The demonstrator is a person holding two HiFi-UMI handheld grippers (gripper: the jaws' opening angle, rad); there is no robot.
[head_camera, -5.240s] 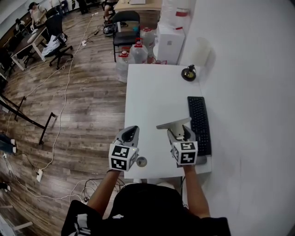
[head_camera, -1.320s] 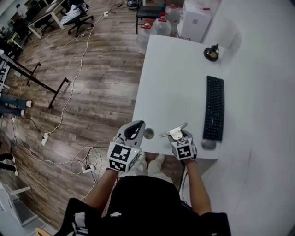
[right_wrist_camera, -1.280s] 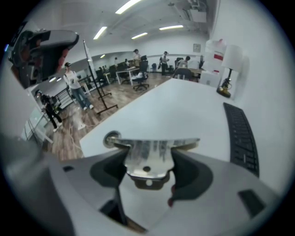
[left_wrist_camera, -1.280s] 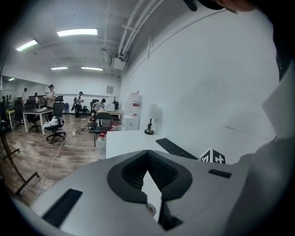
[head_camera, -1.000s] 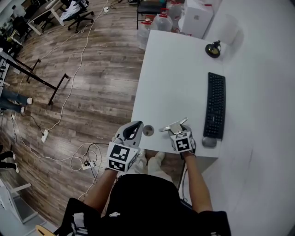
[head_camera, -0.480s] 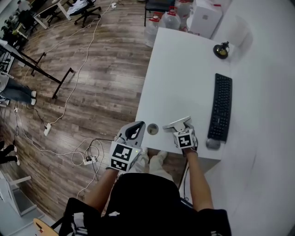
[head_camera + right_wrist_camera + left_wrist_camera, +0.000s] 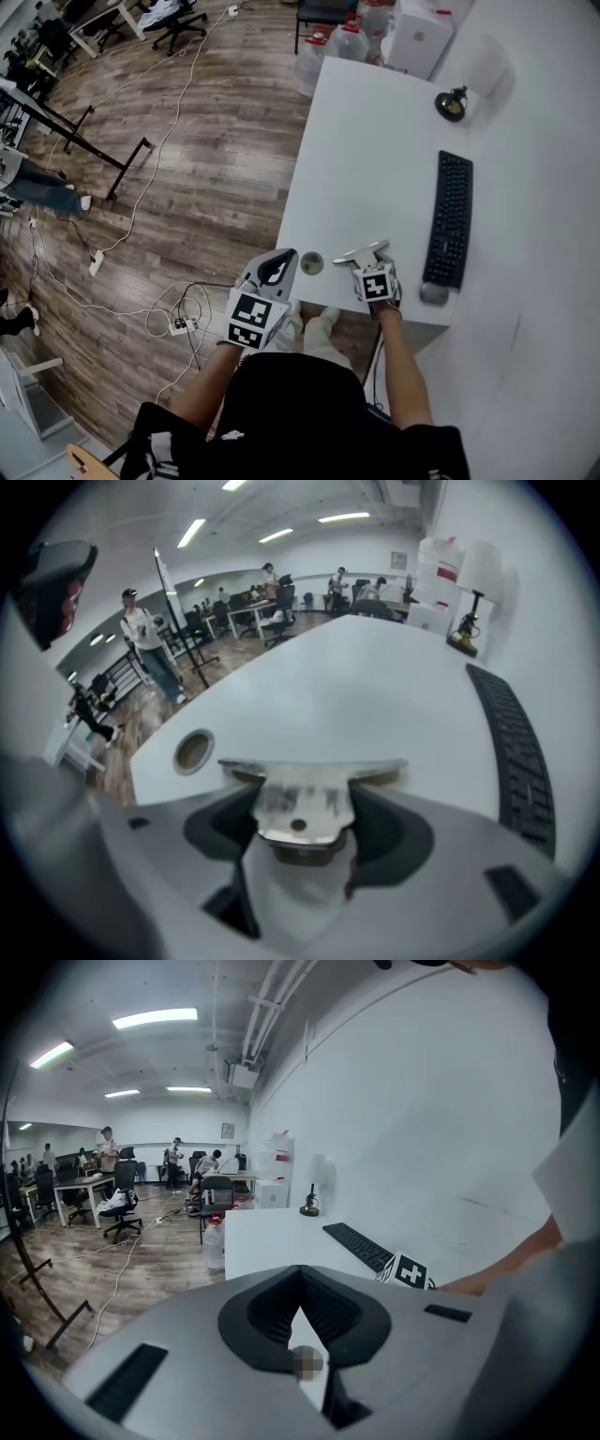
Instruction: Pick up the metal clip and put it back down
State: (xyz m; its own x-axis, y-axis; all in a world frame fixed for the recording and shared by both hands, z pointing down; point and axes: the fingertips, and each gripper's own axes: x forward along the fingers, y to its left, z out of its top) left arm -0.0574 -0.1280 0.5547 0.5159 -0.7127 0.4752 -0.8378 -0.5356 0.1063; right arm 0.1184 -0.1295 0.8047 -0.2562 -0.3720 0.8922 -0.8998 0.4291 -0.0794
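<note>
Metal clip (image 7: 302, 799): one, clamped between the jaws of the right gripper (image 7: 302, 829), its wide flat bar lying crosswise beyond the jaw tips. In the head view the clip (image 7: 362, 254) sits over the near edge of the white table (image 7: 366, 159); contact with the table top cannot be judged. Right gripper (image 7: 367, 263) is near the table's near right corner. Left gripper (image 7: 278, 268): jaws together, nothing between them, placed at the near left corner, just left of one round hole (image 7: 311, 263) in the table top. Other items on the table, counted: one black keyboard (image 7: 452, 220) along the right side, one mouse (image 7: 432, 293) just near of it, one small dark lamp (image 7: 451, 103) at the far right.
</note>
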